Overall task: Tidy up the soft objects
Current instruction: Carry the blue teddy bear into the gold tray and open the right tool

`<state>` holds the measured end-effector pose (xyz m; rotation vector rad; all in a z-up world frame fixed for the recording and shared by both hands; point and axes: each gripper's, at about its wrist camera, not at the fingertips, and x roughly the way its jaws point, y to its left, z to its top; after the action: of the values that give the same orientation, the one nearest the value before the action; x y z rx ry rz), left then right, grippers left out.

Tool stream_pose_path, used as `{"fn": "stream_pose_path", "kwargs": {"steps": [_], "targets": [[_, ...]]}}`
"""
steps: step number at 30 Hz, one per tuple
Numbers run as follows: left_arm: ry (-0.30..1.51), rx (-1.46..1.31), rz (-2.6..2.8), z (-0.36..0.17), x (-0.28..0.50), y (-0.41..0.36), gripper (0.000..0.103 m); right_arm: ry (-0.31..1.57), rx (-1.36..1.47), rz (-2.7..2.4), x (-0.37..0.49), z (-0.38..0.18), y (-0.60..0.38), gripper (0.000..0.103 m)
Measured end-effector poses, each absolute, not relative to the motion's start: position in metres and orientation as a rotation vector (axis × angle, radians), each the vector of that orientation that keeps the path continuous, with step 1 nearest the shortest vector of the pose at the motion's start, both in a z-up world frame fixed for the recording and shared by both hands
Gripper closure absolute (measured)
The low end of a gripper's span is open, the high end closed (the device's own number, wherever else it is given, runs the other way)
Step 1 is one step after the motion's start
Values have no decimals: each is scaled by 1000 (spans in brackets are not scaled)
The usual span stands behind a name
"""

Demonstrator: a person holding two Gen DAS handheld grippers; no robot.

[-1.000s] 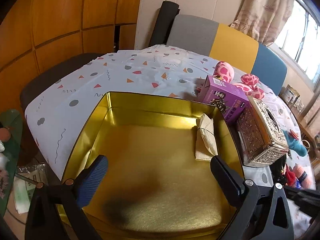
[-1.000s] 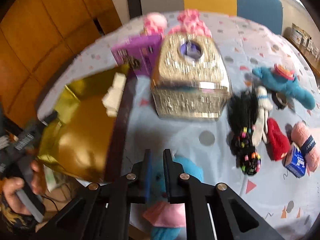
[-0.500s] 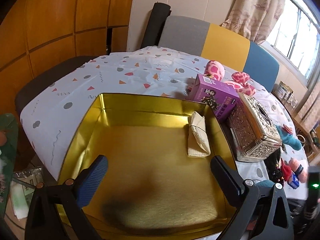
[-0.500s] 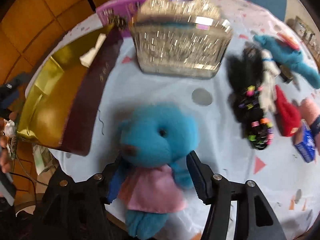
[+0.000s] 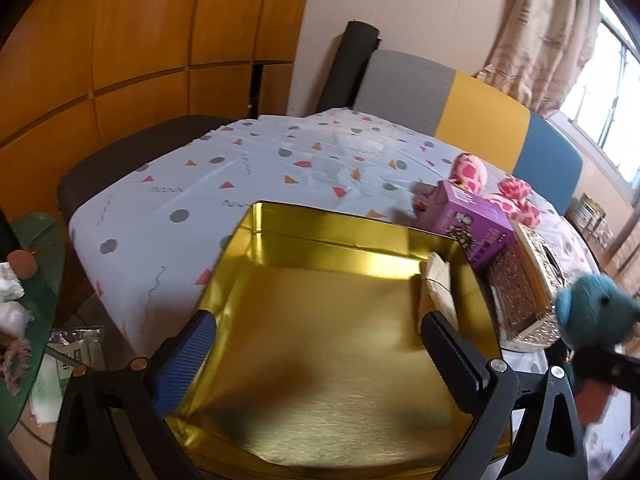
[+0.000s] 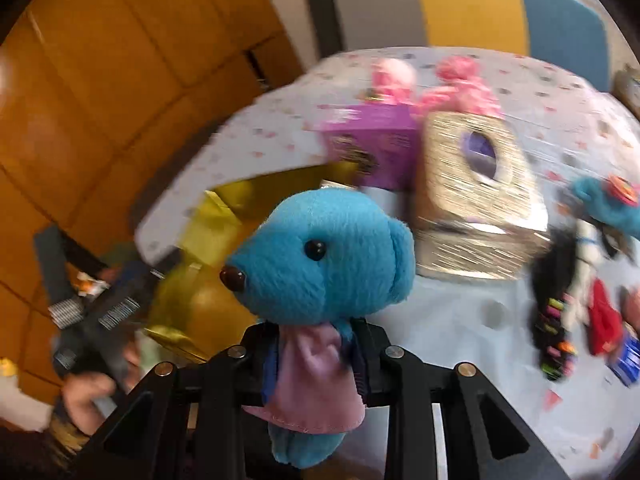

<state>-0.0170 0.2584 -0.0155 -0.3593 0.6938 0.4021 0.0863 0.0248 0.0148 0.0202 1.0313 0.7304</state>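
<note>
Blue bear [image 6: 324,256] clamped in right tool [image 6: 314,354]; no writing legible.

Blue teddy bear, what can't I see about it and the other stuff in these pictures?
- Blue teddy bear: right wrist view, the right gripper covers its middle, arms hidden.
- Same bear: left wrist view, the picture's edge cuts off its body.
- Purple box: right wrist view, blurred, print unreadable.
- Gold tin: left wrist view, the left gripper hides its near corners.

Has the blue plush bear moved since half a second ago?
Yes. The blue plush bear left the tablecloth, raised in the right claw, towards the gold tin.
</note>
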Motion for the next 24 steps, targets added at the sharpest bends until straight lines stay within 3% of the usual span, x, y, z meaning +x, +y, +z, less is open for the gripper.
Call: {"fn": "stream_pose_path", "kwargs": {"steps": [3,7,14,24], "targets": [[699,-369,422,-17,-20,264,0,1062,19,728,96,4,55,72],[702,-369,432,-19,-25,269,0,1113,-4,687,117,-24,85,61],[713,-362,439,-24,-25,270,0,1108,-9,645,121,-36,79,50],[692,-276,354,-14,-17,237,0,918,-43,497,101,-7,27,49]]}}
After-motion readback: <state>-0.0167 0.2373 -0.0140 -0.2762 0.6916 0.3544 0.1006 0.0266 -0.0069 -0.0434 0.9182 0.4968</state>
